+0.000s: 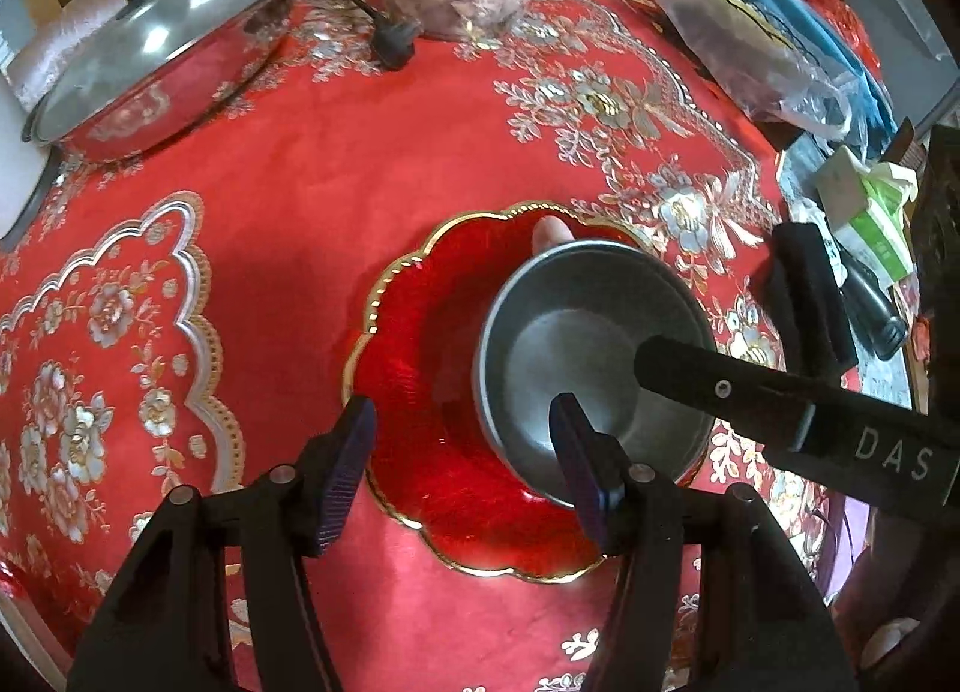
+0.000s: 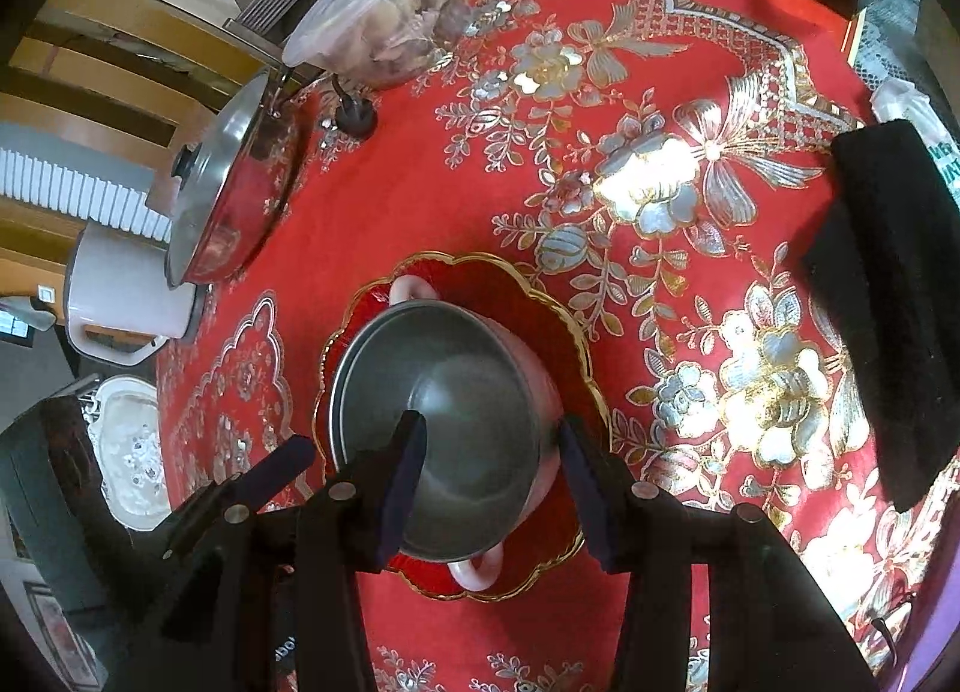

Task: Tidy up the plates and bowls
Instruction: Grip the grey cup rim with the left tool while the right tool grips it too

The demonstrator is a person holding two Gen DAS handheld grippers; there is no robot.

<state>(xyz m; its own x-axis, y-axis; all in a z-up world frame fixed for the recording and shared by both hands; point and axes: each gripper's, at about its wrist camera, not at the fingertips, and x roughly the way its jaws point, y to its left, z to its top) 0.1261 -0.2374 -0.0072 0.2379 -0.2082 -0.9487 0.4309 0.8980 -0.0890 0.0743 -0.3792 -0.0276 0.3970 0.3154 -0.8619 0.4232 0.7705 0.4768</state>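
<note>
I'm seating the bowl [image 2: 444, 428] on the red plate [image 1: 420, 368] — right gripper [image 2: 492, 476] straddles its wall, unclamped; left gripper [image 1: 462, 452] spread, empty. Next: withdraw cleanly.

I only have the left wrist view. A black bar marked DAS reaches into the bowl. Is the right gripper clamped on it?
Observer: No. The right gripper is open, with its jaws astride the wall of the bowl. One finger is inside and the other is outside, by the pink side.
Operator: I see one pink lump behind the bowl. Is that a handle?
Observer: Yes. A second handle shows on the near side, over the plate.
</note>
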